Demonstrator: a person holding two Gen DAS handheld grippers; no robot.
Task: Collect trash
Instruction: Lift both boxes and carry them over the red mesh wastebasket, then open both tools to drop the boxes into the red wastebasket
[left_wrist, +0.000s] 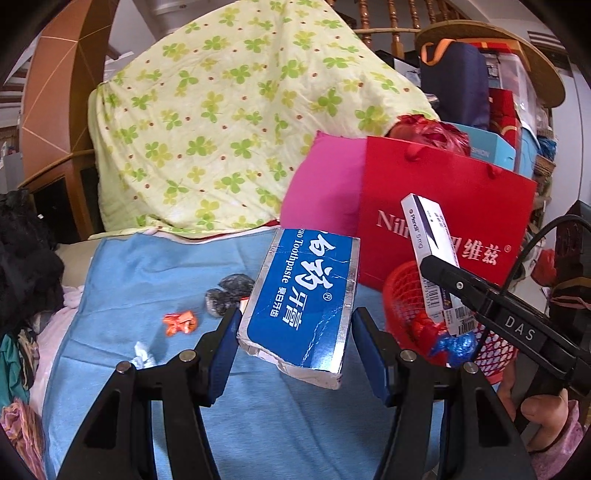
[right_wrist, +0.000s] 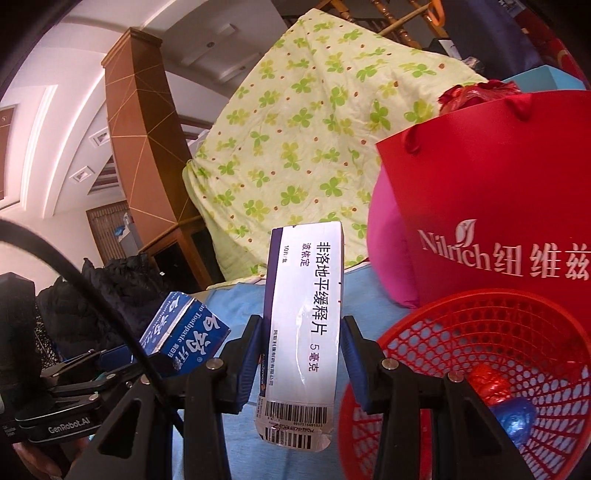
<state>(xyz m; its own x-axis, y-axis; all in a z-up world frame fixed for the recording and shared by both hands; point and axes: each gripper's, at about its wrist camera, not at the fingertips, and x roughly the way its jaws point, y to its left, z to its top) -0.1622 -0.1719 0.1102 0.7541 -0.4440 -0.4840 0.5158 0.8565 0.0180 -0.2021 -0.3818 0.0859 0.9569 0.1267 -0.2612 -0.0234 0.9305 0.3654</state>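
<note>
Left hand-held gripper (left_wrist: 295, 332) clamps the toothpaste box (left_wrist: 303, 302); right hand-held gripper (right_wrist: 301, 356) pinches the medicine carton (right_wrist: 303, 314). Red basket (right_wrist: 480, 350) sits just right of both. Risk: tilted boxes slipping out before release.

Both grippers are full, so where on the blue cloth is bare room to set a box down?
Bare blue cloth lies left of the toothpaste box, behind the orange wrapper and dark wrappers. Crowded right: red basket, red gift bag.

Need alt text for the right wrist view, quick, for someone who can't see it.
The right gripper has its jaws shut on a white medicine box, held upright beside the red mesh basket, which holds red and blue wrappers. Left of it, the left gripper holds a blue toothpaste box; a red gift bag stands behind.
</note>
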